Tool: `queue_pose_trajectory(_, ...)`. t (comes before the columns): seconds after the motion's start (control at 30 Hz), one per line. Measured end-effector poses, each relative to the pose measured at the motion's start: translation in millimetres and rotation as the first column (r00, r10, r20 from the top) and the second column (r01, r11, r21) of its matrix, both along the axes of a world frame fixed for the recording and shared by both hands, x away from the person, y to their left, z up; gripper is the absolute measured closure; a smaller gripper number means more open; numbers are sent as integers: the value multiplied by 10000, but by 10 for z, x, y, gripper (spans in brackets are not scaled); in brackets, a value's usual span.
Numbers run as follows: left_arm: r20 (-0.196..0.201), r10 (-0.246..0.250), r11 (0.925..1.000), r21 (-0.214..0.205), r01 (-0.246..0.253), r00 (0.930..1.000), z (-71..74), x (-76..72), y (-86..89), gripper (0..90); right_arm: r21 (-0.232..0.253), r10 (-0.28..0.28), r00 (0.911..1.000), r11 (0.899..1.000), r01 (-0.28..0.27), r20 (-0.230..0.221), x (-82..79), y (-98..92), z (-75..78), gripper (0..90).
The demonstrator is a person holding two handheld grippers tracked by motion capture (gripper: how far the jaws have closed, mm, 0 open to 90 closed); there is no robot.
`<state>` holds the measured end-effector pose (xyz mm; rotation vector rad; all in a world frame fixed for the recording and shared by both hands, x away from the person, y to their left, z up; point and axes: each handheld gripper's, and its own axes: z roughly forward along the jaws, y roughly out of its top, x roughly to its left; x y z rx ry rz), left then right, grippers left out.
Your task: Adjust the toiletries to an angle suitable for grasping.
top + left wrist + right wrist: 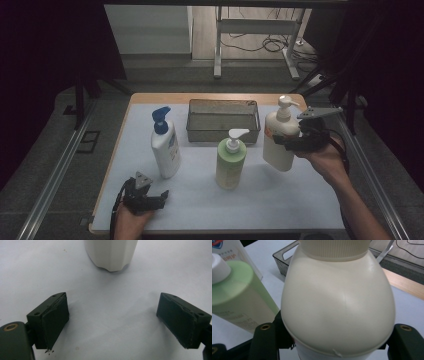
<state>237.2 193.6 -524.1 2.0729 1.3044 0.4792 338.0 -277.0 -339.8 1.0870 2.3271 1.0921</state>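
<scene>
White tabletop: three pump bottles, one basket; right hand-held gripper clamps cream bottle, left hand-held gripper gapes empty.

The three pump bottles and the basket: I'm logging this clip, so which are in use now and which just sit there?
In use:
- cream bottle, clamped by the right tongs

Sitting idle:
- green bottle
- white bottle with blue pump
- wire basket
- left tongs, open over the table
</scene>
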Motion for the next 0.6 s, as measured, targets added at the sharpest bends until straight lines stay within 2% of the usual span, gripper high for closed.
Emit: queue_pose_trajectory(0.6,-3,-1,10000,-2,1,10000,0,0,0,106,192,-3,9998,9998,-1,220,224,200,251,368)
